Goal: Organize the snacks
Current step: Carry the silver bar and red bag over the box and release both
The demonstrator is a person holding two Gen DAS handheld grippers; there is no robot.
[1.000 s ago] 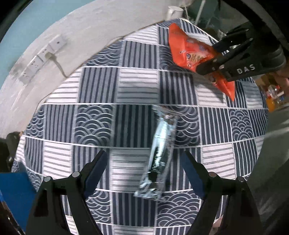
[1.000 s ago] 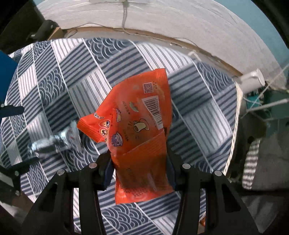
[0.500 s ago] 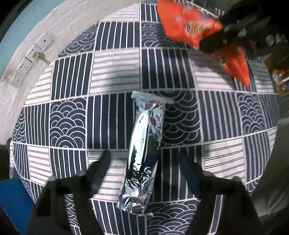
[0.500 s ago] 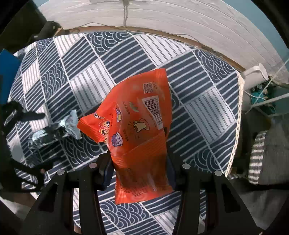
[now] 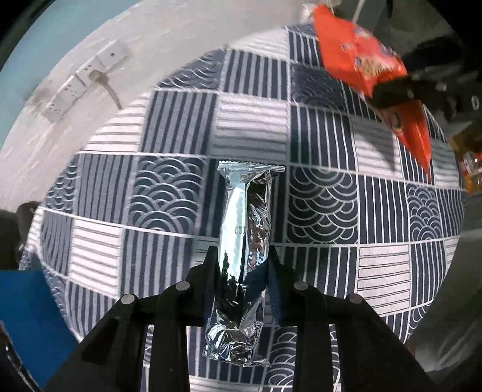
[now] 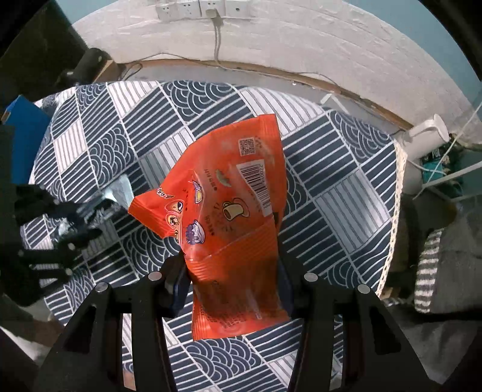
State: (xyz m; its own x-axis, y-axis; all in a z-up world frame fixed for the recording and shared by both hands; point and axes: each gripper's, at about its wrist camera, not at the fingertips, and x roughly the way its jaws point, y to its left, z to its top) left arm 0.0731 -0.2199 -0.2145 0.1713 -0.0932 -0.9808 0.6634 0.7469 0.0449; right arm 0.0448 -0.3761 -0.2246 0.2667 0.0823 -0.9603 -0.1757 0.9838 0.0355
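Over the table [image 6: 346,193], near its right edge, my right gripper [image 6: 232,271] had its jaws clamped on the orange bag [image 6: 229,211]: light, crinkly, probably slippery. Toward the middle, my left gripper [image 5: 241,265] pinched the silver packet [image 5: 244,241] below mid-length; it looked soft and crushable.

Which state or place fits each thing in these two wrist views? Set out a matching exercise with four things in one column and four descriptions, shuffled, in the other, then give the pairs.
Things
1. silver foil snack packet
2. orange snack bag
3. white power strip
4. patterned tablecloth

Descriptions
A. mounted on the wall, one plug in it
B. clamped in the right gripper, barcode side facing the camera
C. navy and white squares of stripes and waves
D. between the fingers of the left gripper, long axis pointing away

Pairs: 1-D, 2-B, 3-A, 4-C
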